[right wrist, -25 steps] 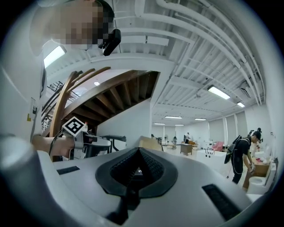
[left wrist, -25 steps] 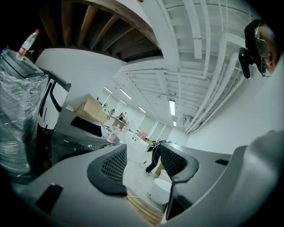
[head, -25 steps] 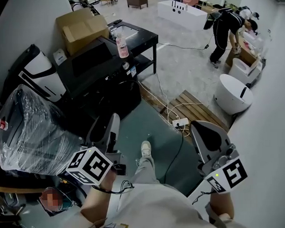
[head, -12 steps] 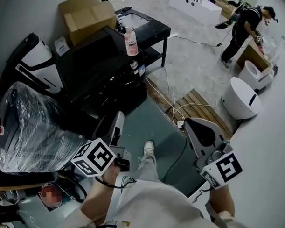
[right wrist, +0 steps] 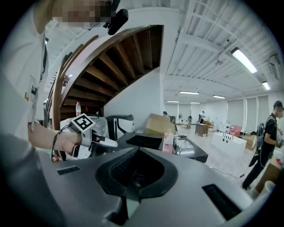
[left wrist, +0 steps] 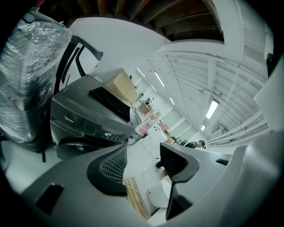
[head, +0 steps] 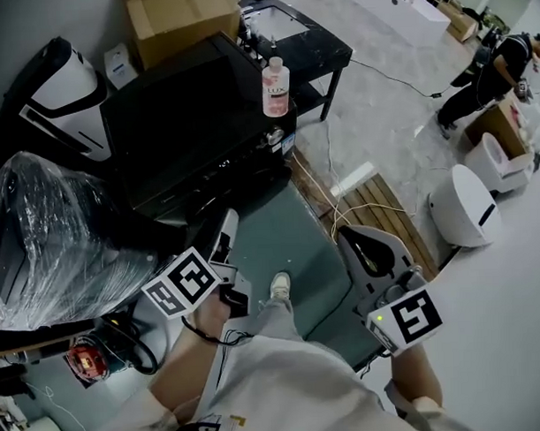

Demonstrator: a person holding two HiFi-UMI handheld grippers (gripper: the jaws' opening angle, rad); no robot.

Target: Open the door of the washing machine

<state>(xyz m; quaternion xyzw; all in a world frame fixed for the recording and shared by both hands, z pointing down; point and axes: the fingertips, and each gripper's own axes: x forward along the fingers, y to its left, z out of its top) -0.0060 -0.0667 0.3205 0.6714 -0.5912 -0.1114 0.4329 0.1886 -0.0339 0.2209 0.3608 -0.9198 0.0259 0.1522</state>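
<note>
The left gripper (head: 223,238) holds its 2 fingers apart with nothing between them. The black washing machine (head: 187,116) stands ahead of their tips, untouched, its round door (left wrist: 77,146) low on the front. The right gripper (head: 370,251) has its fingers pressed together and empty, the machine well to their left.

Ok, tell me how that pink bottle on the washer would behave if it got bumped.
The bottle stands upright, tall and narrow, so it would probably tip easily. It looks like plastic, so it is likely light and not fragile, though its fill level can't be told. It sits near a top corner of the washer, so it might fall off.
</note>
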